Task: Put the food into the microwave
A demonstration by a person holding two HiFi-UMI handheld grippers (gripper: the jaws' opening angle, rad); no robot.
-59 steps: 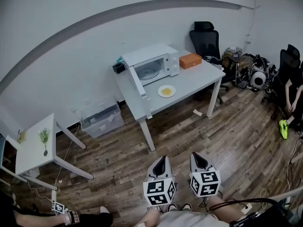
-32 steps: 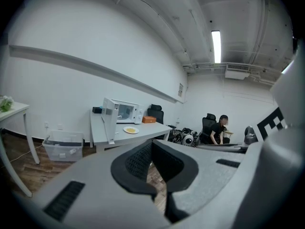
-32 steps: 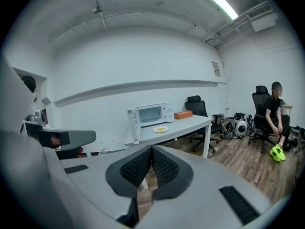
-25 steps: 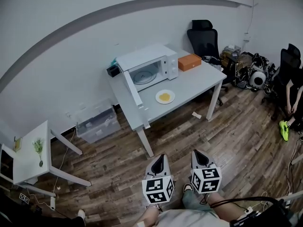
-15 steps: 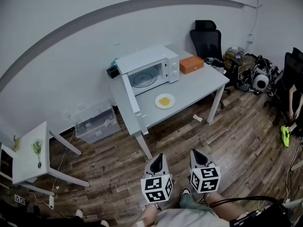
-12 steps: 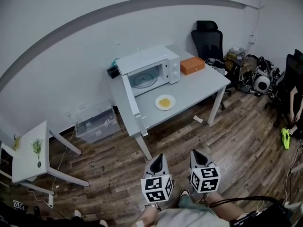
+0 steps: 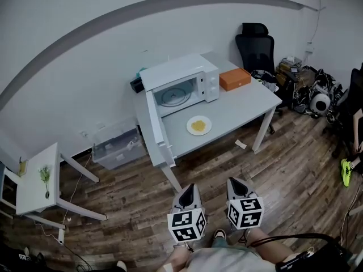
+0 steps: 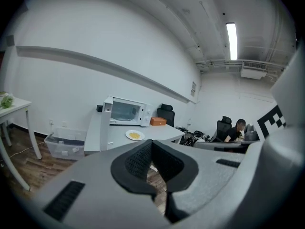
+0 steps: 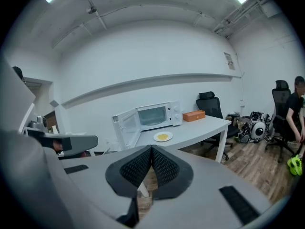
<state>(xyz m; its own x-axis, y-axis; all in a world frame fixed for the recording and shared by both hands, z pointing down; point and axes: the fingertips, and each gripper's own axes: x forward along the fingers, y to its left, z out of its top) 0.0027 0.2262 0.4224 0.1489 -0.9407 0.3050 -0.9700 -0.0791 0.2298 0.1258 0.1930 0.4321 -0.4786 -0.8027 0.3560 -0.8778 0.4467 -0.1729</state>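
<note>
A white microwave (image 7: 180,83) stands at the back of a grey table (image 7: 238,107), its door (image 7: 154,127) swung wide open toward me. A white plate with yellow food (image 7: 198,125) lies on the table in front of it, also seen as the plate (image 8: 135,135) and the plate (image 9: 163,137) in the gripper views. My left gripper (image 7: 189,195) and right gripper (image 7: 236,186) are held side by side low over the wood floor, well short of the table. Both are shut with nothing between their pads.
An orange box (image 7: 235,79) sits on the table right of the microwave. A clear storage bin (image 7: 118,147) stands on the floor by the wall, a small white side table (image 7: 37,180) at left. Black office chairs (image 7: 256,44), bags and a seated person (image 9: 298,123) are at right.
The view has drifted a little closer to the table and to the right across the frames. Both grippers stay low and shut in the same place relative to me.
</note>
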